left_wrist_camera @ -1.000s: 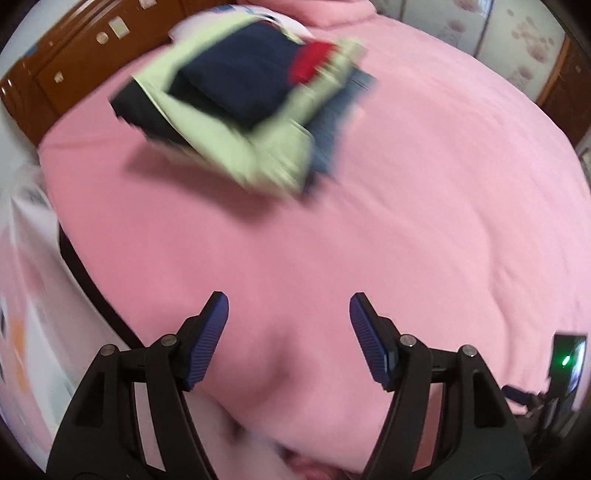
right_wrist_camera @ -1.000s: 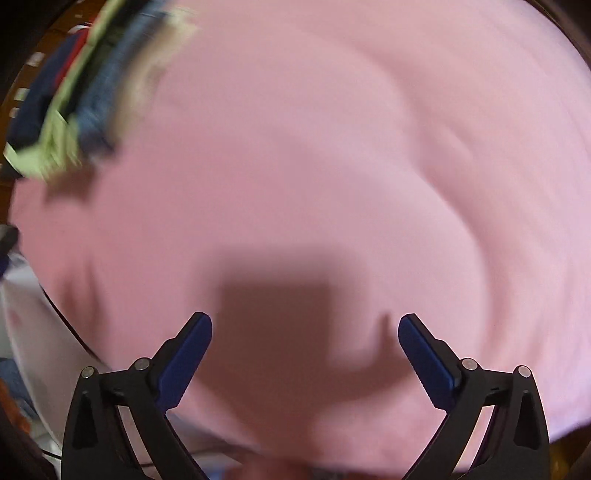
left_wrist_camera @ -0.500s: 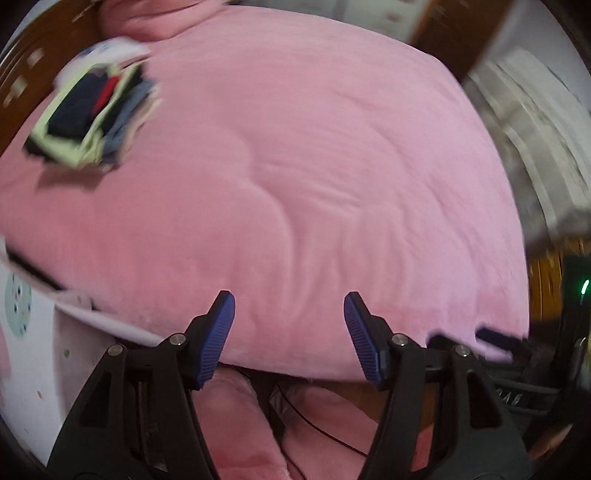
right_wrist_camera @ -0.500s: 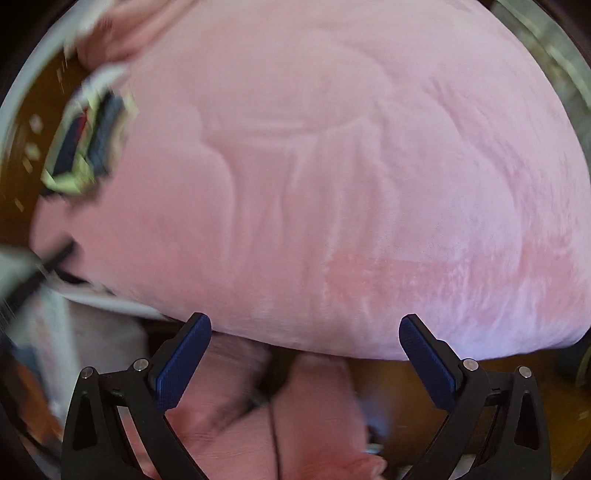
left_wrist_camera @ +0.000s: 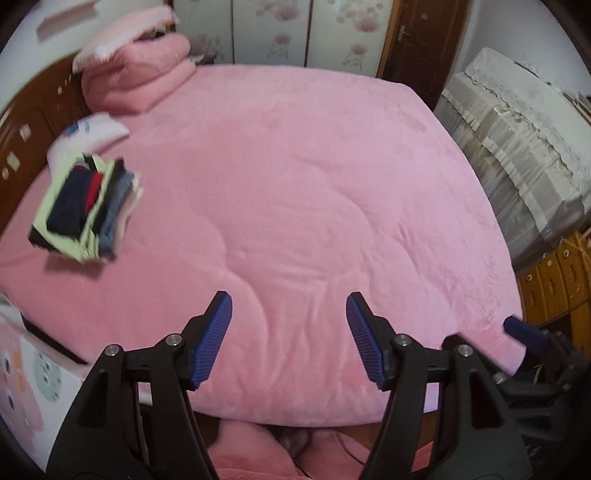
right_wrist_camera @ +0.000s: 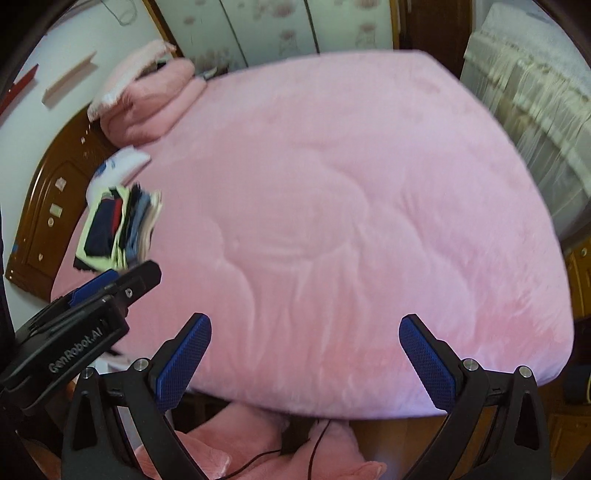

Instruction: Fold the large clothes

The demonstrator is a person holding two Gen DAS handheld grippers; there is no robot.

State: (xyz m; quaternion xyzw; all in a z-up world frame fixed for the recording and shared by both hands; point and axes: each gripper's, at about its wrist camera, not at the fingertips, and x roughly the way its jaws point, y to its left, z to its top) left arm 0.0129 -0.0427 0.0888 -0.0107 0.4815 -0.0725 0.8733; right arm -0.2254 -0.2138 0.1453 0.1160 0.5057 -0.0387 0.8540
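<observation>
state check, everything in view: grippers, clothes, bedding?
left gripper: open, empty
right gripper: open, empty
clothes stack: folded, piled near the headboard
pink cover: spread flat, lightly creased
pink blanket: folded at the bed's head
door: shut

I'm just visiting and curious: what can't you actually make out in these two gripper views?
- Folded clothes pile: both views blurred; garment types and number unclear.
- Pink items below the bed's foot: cut off by the bottom edge and gripper arms.
- Left gripper and right gripper: open, empty; the hands holding them are out of view.
</observation>
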